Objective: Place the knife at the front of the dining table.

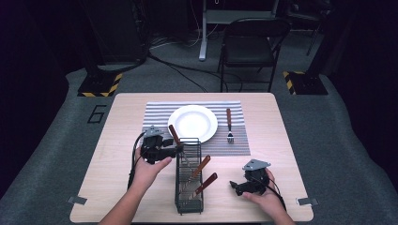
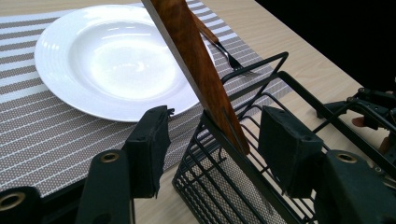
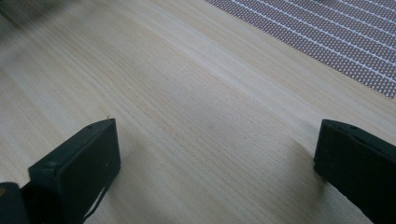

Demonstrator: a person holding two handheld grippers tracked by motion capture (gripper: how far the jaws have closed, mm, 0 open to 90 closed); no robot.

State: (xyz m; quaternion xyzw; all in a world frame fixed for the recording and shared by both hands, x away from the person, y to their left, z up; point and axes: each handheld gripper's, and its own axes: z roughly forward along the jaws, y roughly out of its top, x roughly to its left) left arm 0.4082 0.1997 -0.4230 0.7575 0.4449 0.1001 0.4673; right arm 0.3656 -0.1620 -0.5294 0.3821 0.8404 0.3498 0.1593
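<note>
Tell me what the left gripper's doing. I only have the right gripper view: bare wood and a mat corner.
Observer: The left gripper is open, its jaws either side of a wooden handle leaning in the wire caddy. The pads aren't touching it.
Operator: Anything else in the caddy?
Observer: Two more wooden-handled utensils, nearer the person.
Operator: What's on the mat?
Observer: A white plate, and a fork to its right.

Dark room, folding chair, grey carpet
</note>
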